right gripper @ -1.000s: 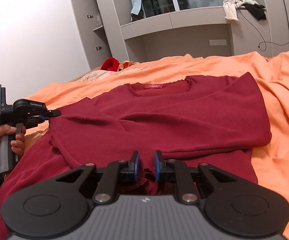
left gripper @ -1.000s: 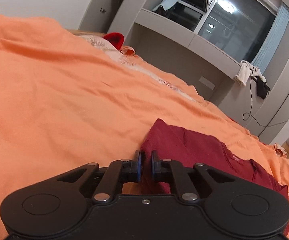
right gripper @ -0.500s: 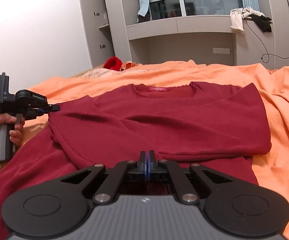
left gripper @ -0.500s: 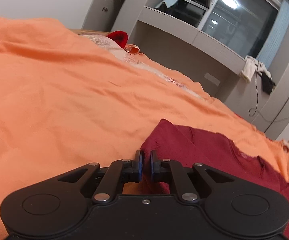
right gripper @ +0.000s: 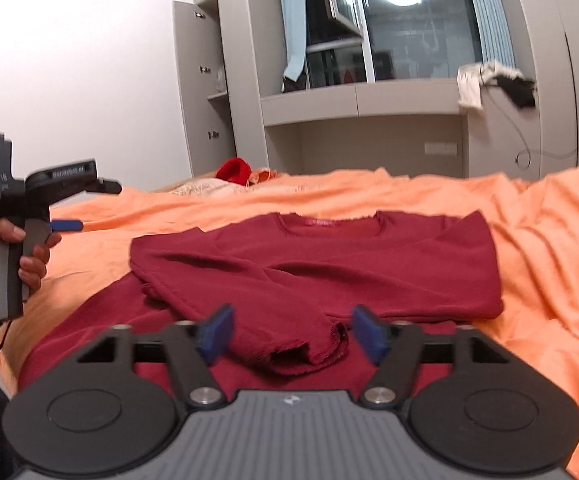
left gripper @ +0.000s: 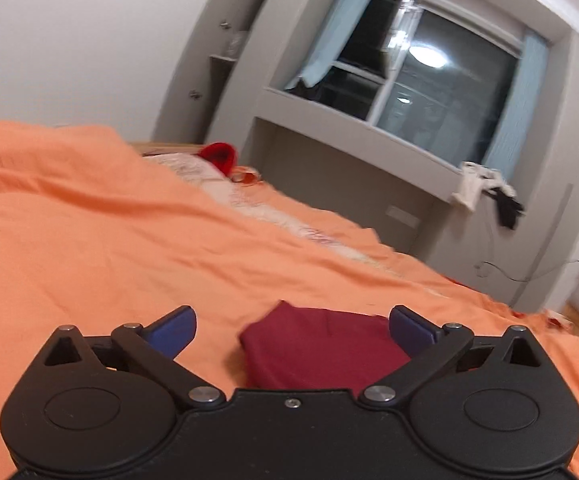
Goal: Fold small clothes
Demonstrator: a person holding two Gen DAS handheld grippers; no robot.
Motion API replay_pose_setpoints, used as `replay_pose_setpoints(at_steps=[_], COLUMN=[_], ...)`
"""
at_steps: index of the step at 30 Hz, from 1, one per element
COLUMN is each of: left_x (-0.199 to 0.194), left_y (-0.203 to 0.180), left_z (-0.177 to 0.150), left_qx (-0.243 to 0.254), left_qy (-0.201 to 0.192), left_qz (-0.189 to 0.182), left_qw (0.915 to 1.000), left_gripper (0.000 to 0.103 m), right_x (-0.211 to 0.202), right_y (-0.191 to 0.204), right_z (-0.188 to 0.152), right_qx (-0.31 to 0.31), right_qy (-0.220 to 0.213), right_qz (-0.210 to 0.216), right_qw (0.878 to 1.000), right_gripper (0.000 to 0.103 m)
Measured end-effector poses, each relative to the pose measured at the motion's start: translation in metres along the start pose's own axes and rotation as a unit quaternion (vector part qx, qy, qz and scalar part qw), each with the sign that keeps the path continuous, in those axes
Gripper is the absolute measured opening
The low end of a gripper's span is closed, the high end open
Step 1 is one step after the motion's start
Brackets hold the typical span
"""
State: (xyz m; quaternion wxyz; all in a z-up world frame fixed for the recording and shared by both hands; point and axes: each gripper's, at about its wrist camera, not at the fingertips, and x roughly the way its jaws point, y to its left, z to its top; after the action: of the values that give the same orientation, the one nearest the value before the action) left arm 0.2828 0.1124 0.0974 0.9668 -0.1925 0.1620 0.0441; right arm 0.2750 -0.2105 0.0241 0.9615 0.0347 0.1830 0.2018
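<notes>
Cloth of a dark red top [right gripper: 329, 264] lies spread on the orange bed cover [right gripper: 549, 260], neckline toward the window wall, with both sleeves folded across the body. We hold our right gripper [right gripper: 293, 334] low over the near hem, its jaws just opened wide; the cuff of the folded sleeve [right gripper: 309, 350] lies slack between the blue fingers [right gripper: 217, 332], and neither pad presses on it. In the left wrist view our left gripper [left gripper: 291, 330] has also just opened to its widest, and a corner of the red top [left gripper: 321, 344] shows below the gap, touched by neither finger. From the right wrist view we see that left gripper [right gripper: 77, 206] raised above the bed at the garment's left side, clear of the cloth, with our left hand [right gripper: 13, 256] wrapped around its grey handle. A bright red item [right gripper: 235, 170] sits at the far end of the bed beside a pale patterned cloth [right gripper: 197, 190]. White and black garments [right gripper: 493, 86] hang off the grey ledge under the window.
</notes>
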Motion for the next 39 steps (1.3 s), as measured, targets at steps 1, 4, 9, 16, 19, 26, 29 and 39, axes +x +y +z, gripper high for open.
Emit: replay_pose_setpoints(at_steps=[1,4,9,16,19,26,29,39], left_x=[-0.01,-0.042,-0.096,-0.149,-0.16,-0.162,-0.163,-0.164], left_y=[-0.004,-0.011,-0.014,-0.01,-0.01,-0.018,-0.022,-0.024], left_z=[0.002,0.002,-0.014,-0.058,-0.08,-0.115,-0.124,-0.126], left_qx=[0.007,0.028,0.079,0.163,0.185,0.217,0.223,0.215], left_qy=[0.009,0.034,0.049,0.074,0.083,0.11,0.117,0.121], left_qz=[-0.016,-0.061,-0.065,-0.073,-0.074,-0.08,-0.086,-0.085], left_qw=[0.9998,0.9971,0.9935,0.9812,0.9764,0.9666,0.964,0.9652], left_gripper=[0.102,0.102,0.103,0.103,0.103,0.103,0.103,0.103], right_x=[-0.008,-0.036,-0.075,-0.111,-0.117,-0.104,-0.087,-0.038], right_y=[0.004,0.015,0.027,0.064,0.08,0.088,0.089,0.104], right_z=[0.0,0.002,0.002,-0.027,-0.052,-0.087,-0.1,-0.152], right_qx=[-0.008,-0.035,-0.081,-0.289,-0.386,-0.453,-0.477,-0.558], right_qy=[-0.006,-0.023,-0.024,0.02,0.031,0.116,0.154,0.202], right_qz=[0.0,-0.012,-0.025,-0.073,-0.101,-0.095,-0.108,-0.121], right_qw=[1.0,0.999,0.996,0.954,0.917,0.879,0.858,0.796], right_gripper=[0.086,0.099,0.103,0.103,0.103,0.103,0.103,0.103])
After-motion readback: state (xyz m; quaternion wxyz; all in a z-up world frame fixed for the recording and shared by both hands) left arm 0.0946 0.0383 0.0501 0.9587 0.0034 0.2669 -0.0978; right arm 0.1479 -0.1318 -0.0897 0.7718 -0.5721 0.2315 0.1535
